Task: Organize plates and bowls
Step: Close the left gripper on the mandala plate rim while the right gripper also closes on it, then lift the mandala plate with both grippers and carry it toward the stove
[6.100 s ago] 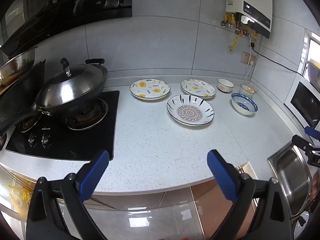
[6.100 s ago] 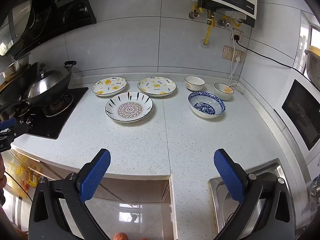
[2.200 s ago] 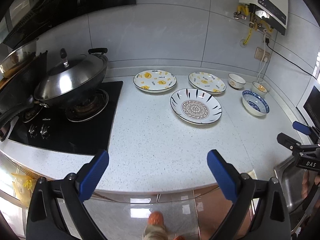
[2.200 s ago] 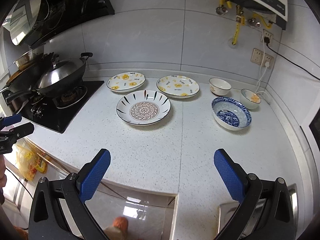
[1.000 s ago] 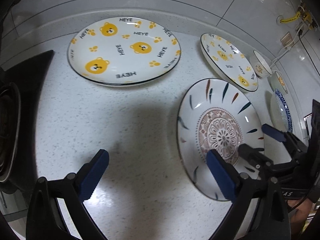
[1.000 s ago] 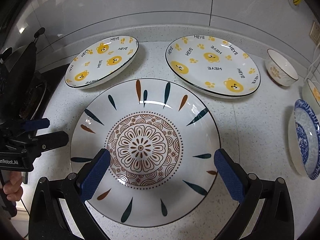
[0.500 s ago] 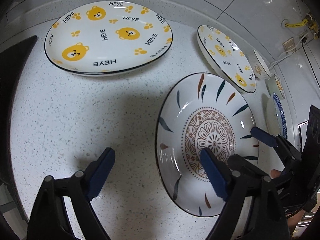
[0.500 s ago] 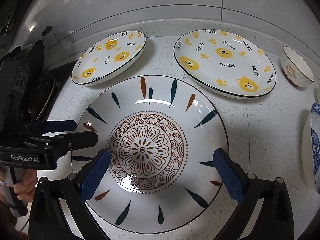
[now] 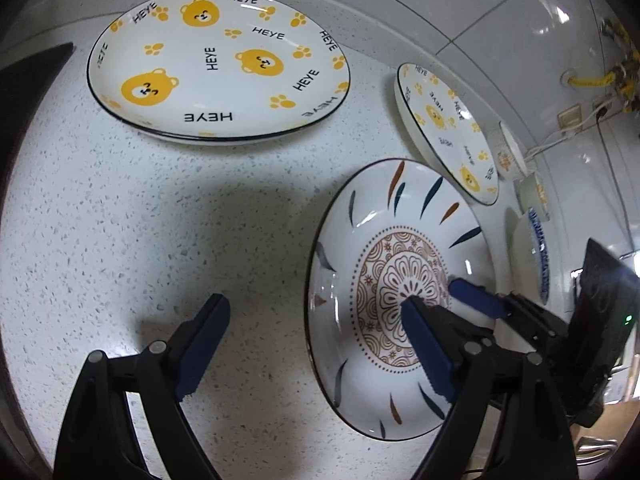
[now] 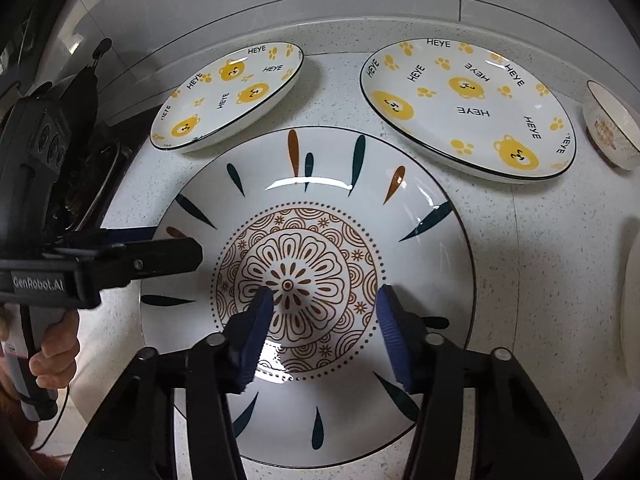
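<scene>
the patterned plate (image 10: 304,280) lies flat on the speckled counter (image 9: 120,220) with nothing in it, its mandala centre just ahead of the right gripper (image 10: 320,332) and between that gripper's two blue pads. those pads have just been drawing inward and now stand half spread above the plate's well, pressing on nothing. the left gripper (image 9: 316,344) stands wide, straddling the plate's left rim: one finger hangs over the inside of the plate, the other over bare counter to the outside, neither visibly gripping the rim. beyond the fingertips, toward the wall, two bear plates sit empty: the left bear plate (image 10: 228,100) beyond and left of the right gripper, the right bear plate (image 10: 468,112) beyond and to its right, each close to the patterned plate's far rim but apart from it. a small bowl (image 10: 612,132) stands farther right, and a blue-rimmed bowl (image 9: 536,252) shows edge-on past the patterned plate in the left view; their contents cannot be made out. open counter lies to the left of the left gripper's outer finger. grey wall tiles (image 10: 360,0) rise behind the plates, and a dark cooktop edge (image 9: 24,80) shows at the far left.
</scene>
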`<action>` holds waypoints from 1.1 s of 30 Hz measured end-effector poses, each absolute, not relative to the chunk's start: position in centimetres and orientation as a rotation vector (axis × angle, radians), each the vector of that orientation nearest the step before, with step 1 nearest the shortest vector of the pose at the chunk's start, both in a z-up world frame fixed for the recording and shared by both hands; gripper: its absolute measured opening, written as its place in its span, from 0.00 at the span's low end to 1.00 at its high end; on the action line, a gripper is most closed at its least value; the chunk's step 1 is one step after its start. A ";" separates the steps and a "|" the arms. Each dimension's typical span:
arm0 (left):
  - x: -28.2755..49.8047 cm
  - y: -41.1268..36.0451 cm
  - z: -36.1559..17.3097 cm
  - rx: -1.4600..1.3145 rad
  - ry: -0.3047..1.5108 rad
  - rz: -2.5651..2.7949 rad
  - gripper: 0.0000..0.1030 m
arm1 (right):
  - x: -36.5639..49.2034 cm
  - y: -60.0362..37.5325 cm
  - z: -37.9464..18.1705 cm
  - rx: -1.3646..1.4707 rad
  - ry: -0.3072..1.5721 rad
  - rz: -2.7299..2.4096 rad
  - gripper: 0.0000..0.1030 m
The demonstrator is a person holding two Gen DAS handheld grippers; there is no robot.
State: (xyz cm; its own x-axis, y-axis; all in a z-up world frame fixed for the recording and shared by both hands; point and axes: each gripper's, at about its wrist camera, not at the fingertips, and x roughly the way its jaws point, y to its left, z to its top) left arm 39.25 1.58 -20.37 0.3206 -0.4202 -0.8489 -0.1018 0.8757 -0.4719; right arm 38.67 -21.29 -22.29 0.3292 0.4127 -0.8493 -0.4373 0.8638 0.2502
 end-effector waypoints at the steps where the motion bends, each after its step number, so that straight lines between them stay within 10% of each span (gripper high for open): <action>1: 39.2 1.8 -20.4 -0.505 1.239 -0.225 0.85 | 38.7 -21.4 -22.3 -0.020 1.105 0.561 0.44; 11: 39.1 1.3 -20.4 -0.483 1.248 -0.229 0.81 | 39.7 -24.0 -22.6 0.100 1.139 0.588 0.14; 21: 39.1 2.2 -21.4 -0.577 1.272 -0.265 0.28 | 39.6 -24.9 -22.9 0.114 1.148 0.616 0.03; 33: 39.4 0.8 -21.2 -0.519 1.273 -0.272 0.28 | 39.6 -28.4 -20.4 0.094 1.048 0.505 0.05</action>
State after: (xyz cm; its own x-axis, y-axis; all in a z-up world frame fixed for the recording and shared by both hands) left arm 39.38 0.84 -21.17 0.2829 -0.4713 -0.8354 -0.0884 0.8544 -0.5120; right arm 39.59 -28.35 -20.36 0.3969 0.4422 -0.8043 -0.3540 0.8822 0.3104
